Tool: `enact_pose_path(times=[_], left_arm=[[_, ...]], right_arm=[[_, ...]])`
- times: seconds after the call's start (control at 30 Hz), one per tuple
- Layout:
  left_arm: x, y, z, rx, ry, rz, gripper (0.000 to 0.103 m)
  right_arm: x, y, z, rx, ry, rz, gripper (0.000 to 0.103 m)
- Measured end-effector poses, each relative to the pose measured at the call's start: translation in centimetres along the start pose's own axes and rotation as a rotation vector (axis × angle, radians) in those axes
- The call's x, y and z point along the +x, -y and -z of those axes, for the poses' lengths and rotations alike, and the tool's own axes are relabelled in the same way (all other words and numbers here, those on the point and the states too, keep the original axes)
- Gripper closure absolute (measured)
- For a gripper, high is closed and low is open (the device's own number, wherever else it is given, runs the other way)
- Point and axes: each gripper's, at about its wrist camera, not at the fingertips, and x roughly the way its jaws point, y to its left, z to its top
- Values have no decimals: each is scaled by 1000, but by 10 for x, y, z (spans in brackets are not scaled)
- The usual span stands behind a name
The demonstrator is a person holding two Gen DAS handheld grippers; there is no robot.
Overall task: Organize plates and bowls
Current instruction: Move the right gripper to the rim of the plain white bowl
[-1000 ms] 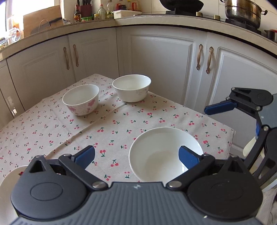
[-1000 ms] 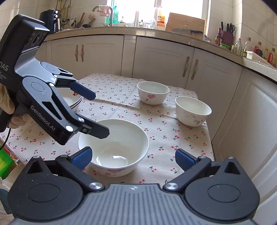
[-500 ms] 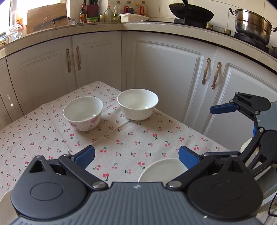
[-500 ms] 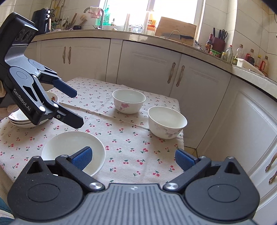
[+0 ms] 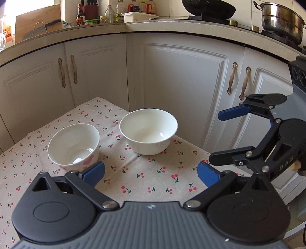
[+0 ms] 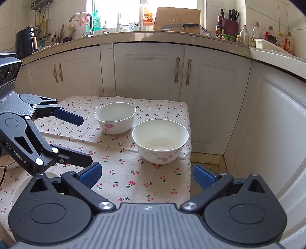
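Two small bowls stand near the far corner of the table with the cherry-print cloth (image 5: 153,182). One has pink flowers (image 5: 73,146) (image 6: 115,116); the other is whiter with pale flowers (image 5: 148,132) (image 6: 160,140). My left gripper (image 5: 151,174) (image 6: 86,140) hangs open and empty, its left fingertip just in front of the pink-flowered bowl. Level with it on the right, my right gripper (image 6: 147,173) (image 5: 216,137) is open and empty, short of the pale-flowered bowl. A white rim (image 6: 23,183) shows at lower left, mostly hidden by the grippers.
White cabinet doors (image 5: 183,92) stand close behind the table's far edges. The counter above carries bottles (image 5: 114,13), a wok (image 5: 208,8) and a steel pot (image 5: 281,19). Floor (image 6: 206,159) shows past the table's right edge.
Both grippers have moved forward towards the two small bowls. The wide white bowl that lay between the fingers has dropped out of view beneath them. Both stayed open.
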Motion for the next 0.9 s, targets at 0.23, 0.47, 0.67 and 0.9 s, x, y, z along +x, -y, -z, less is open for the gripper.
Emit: enact_pose_path(times=[0.23,0.47,0.67,0.9], left_arm=[[24,-5,-10,27,-16,13,2],[50,-3,-18,60,-31,20,2],[70,-3,-23,69,-48,37,4],[84,-8,-26,44,-64,43,6]], right_arm=[[29,27,-13,11,-49,-40,0],[53,48,-33,40,-84,-58,0],[77,60,-53,66,-137,-94,0],[104,66,-68,112,-203,-121,11]])
